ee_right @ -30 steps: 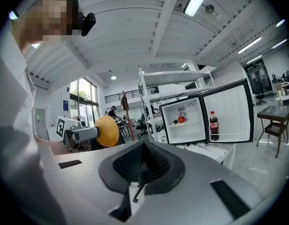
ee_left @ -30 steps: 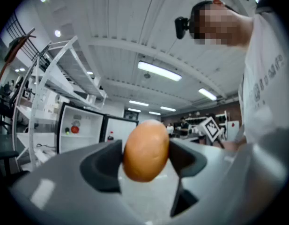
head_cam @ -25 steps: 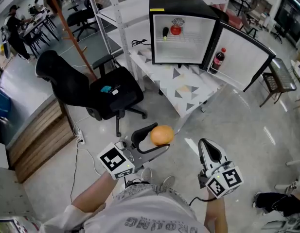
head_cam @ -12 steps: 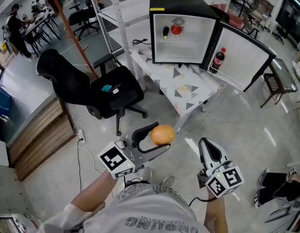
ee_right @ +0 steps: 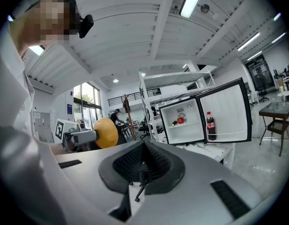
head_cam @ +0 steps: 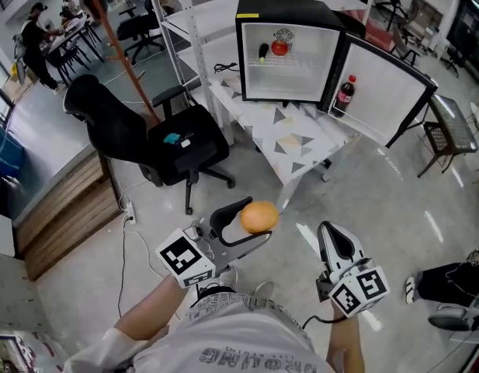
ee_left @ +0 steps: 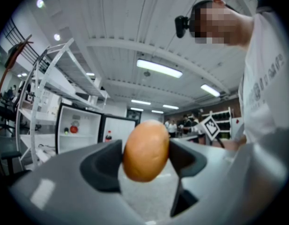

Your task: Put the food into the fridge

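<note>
Head view: orange (head_cam: 259, 217) clamped between left gripper's (head_cam: 251, 222) jaws, facing open fridge (head_cam: 289, 10).
Right gripper's (head_cam: 336, 242) jaws pressed together, empty; tomato (head_cam: 279, 48) on fridge shelf, bottle (head_cam: 344, 95) in door.

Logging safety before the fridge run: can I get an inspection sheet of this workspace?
Surface: white table, fridge on it, door open.
Job's things: orange food in left gripper; tomato in fridge, bottle in its door.
Clutter: chair left of the table.
Grippers: left gripper shut on orange food; right gripper shut, empty.
Cables: cable on shelf beside fridge; floor cable by chair.
Surroundings: people at far desks.
</note>
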Tool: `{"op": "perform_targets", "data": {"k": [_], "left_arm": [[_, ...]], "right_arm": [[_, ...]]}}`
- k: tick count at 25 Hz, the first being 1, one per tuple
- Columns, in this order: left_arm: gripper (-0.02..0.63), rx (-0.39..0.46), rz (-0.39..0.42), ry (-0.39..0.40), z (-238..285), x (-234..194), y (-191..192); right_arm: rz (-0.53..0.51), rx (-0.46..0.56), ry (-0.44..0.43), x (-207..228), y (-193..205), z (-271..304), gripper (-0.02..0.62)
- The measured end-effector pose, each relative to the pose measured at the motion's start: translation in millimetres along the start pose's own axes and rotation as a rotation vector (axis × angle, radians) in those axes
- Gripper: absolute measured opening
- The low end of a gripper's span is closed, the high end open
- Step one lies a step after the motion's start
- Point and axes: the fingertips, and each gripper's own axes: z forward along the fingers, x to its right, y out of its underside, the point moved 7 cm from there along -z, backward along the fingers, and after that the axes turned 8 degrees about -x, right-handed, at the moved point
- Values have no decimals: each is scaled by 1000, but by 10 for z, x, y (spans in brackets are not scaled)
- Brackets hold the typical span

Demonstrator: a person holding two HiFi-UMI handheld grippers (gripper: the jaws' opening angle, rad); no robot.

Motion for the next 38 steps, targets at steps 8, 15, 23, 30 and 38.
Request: {"op": "perform_targets", "data": {"k": [8, 15, 23, 30, 38], "left_arm": [[313, -3, 11, -32, 147, 294, 23], [313, -17, 16, -47, 216, 396, -7], [313, -20, 16, -47, 308, 334, 10], [313, -3, 11, -43, 481, 152, 54], [313, 7, -13, -29, 709, -243, 108]], "right_arm": [[-14, 2, -33, 179, 56, -252, 2], [-4, 7, -52, 250, 68, -337, 3], [-6, 5, -59, 348, 66, -279, 2], [-21, -6, -55, 508, 38, -131, 2], [-25, -25, -32, 741, -55, 161, 2]]}}
